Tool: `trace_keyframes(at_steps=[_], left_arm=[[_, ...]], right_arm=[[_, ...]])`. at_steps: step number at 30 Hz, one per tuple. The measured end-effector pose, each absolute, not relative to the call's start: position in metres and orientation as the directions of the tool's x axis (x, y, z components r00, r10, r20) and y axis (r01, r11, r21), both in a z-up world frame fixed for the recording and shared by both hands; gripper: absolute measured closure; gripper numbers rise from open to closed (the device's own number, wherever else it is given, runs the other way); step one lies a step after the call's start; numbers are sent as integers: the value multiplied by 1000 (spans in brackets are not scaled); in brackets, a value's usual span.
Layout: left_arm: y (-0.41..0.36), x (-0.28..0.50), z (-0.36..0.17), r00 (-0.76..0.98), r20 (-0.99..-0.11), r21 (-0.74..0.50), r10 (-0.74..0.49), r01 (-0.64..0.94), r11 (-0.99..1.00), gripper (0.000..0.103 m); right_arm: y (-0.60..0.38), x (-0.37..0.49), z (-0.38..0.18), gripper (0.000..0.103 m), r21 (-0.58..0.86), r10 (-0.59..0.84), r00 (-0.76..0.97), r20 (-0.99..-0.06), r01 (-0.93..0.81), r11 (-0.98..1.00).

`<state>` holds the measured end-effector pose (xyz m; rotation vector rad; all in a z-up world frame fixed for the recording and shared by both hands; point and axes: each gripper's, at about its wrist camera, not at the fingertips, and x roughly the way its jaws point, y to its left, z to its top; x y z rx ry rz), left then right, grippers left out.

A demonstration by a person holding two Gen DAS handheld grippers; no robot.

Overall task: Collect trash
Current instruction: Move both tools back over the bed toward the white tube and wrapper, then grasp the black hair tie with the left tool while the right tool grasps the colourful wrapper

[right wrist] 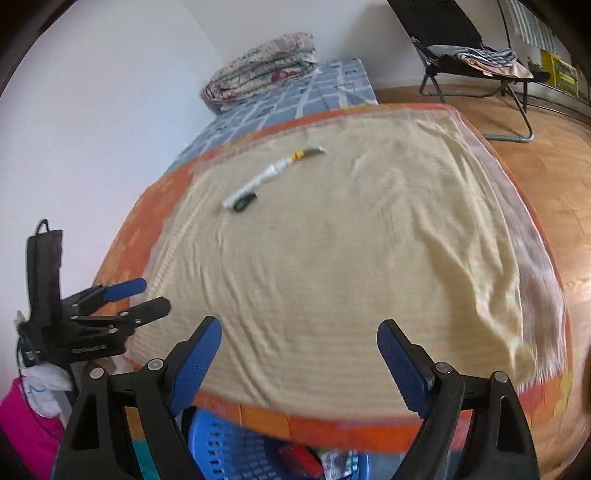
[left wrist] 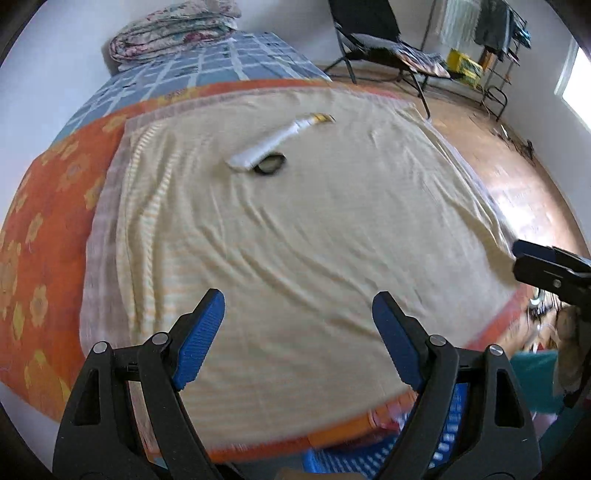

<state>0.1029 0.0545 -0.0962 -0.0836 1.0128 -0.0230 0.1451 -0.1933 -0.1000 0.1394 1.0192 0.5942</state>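
Note:
A long white wrapper (left wrist: 275, 142) (right wrist: 266, 175) with a yellow end lies far out on the cream bedspread (left wrist: 314, 240) (right wrist: 332, 258). A small black ring-shaped object (left wrist: 270, 164) (right wrist: 245, 203) lies against its near end. My left gripper (left wrist: 298, 345) hovers open over the near part of the bed, nothing between its blue pads. My right gripper (right wrist: 299, 363) is open and empty too, above the bed's near edge. Each gripper shows in the other's view: the right gripper (left wrist: 546, 264) at the right edge, the left gripper (right wrist: 138, 295) at the left. A blue plastic basket (right wrist: 221, 446) (left wrist: 369, 458) stands below the bed's edge with wrappers in it.
A folded floral quilt (left wrist: 173, 31) (right wrist: 262, 68) lies at the head of the bed against the white wall. A black folding chair (left wrist: 376, 44) (right wrist: 472, 48) stands on the wooden floor (left wrist: 517, 177) to the right. A pink sleeve (right wrist: 26, 428) shows at the lower left.

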Motion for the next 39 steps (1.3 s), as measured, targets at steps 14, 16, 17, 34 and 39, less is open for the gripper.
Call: trace_keyframes(at_steps=[14,16,17,34,39], left_arm=[[101,200,-126,548,-836,-143,-13,-195,970,32],[107,215,-133,545,-838,-177,-23,-231,957,32],[109,222,-137,540,-841,-190,-27,-247,950,32],[94,255,-159,517,-847,5,123,-223,975,82],[103,249,-158,520,-849,-23,91,-209,978,96]], right_arm=[[-160,236,-94,15,452,577,387,-719,-371,811],[-158,241,-98,15,465,582,380,-719,-358,810],[-157,243,-100,15,470,583,376,-720,-354,809],[-139,268,-113,15,457,576,376,-725,-364,812],[-125,285,-120,15,468,590,364,-721,-371,802]])
